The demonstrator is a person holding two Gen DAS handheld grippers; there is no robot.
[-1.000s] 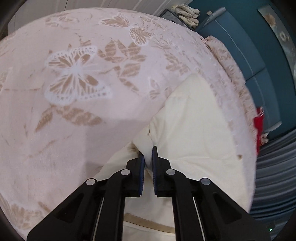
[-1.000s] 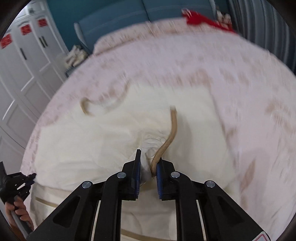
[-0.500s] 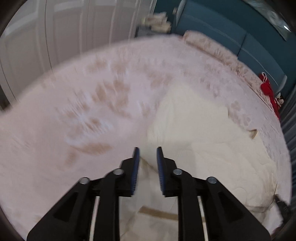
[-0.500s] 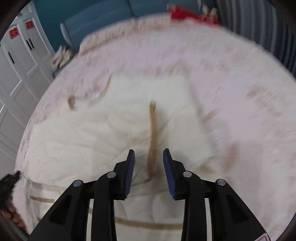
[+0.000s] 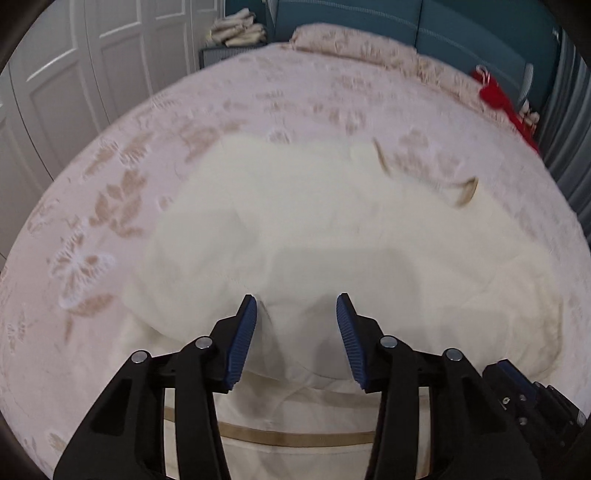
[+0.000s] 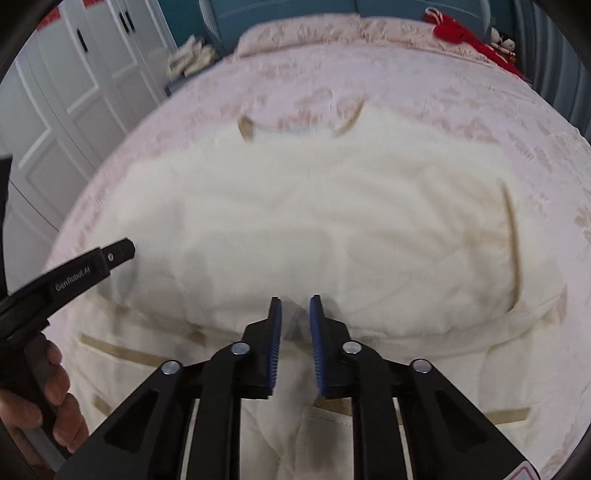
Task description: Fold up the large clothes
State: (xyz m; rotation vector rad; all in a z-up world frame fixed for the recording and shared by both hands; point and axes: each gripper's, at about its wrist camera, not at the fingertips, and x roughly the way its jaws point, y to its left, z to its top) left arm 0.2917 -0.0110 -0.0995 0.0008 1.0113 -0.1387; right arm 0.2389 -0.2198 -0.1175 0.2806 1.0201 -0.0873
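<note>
The left gripper (image 5: 295, 317) hangs over the near part of the cream garment (image 5: 332, 229), its jaws about half apart and opening, with nothing between the blue pads but the cloth lying below them. The right gripper (image 6: 295, 317) points down at the same garment; its jaws stand a narrow gap apart and are closing. Whether a bit of cloth sits between them I cannot tell, the spot being blurred.

The garment lies spread on the bed (image 5: 92, 221), with one layer folded over so that its edge runs just ahead of both grippers' tips. Tan trim bands (image 6: 122, 350) cross the lower layer nearer than the fingertips, and tan strap ends (image 6: 245, 127) curl at the far edge of the cloth.

To the left of the right gripper, the left gripper's black arm reaches in over the cloth, held by a hand (image 6: 37, 398). Far ahead lie a pillow (image 6: 295, 33) and a red item (image 6: 465, 35) at the bed's head, with white wardrobe doors (image 5: 74, 74) off to the left.
</note>
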